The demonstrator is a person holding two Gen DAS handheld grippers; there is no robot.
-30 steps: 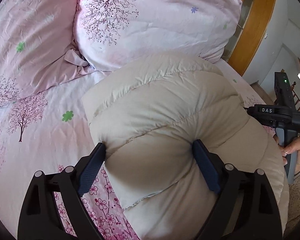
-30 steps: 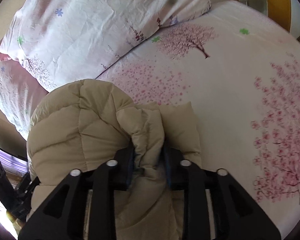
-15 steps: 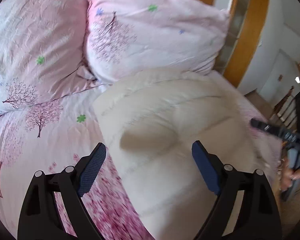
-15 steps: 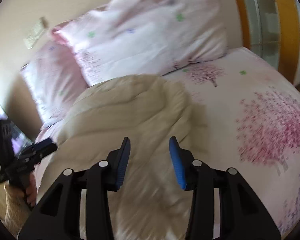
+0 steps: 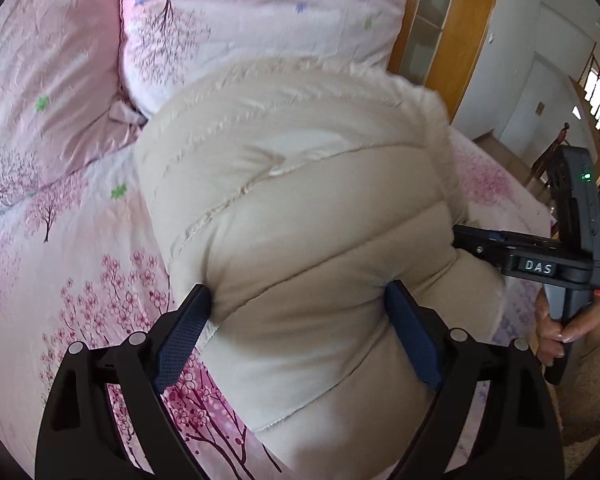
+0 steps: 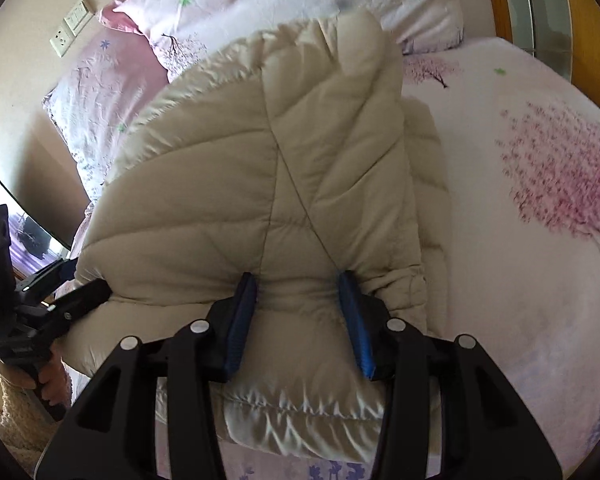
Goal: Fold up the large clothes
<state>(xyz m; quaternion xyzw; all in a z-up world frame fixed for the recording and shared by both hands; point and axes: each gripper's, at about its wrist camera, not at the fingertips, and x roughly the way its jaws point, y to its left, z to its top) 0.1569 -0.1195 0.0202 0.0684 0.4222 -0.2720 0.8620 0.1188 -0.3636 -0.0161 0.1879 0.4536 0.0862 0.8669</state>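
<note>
A beige puffy quilted jacket (image 5: 308,208) lies bundled on the pink flowered bed, its far end against the pillows. My left gripper (image 5: 296,304) stands wide open, pushed down astride the jacket's near end, with the padding bulging between the blue pads. In the right wrist view the jacket (image 6: 260,168) shows a folded sleeve on top. My right gripper (image 6: 298,284) is open about half way, its tips dug into the padding on either side of a ridge. Each gripper shows in the other's view: the right gripper (image 5: 460,236) at the jacket's right side, the left gripper (image 6: 86,280) at its left side.
Two pink pillows (image 5: 260,20) (image 5: 40,60) lie at the head of the bed. The flowered sheet (image 5: 60,280) spreads to the left and, in the right wrist view, the sheet (image 6: 540,240) to the right. A wooden door frame (image 5: 432,40) stands beyond. A hand (image 5: 560,328) holds the right gripper's handle.
My right gripper let go of the jacket fold, opened and lifted back. Both grippers rose off the jacket, then came down onto it again, further from the pillows.
</note>
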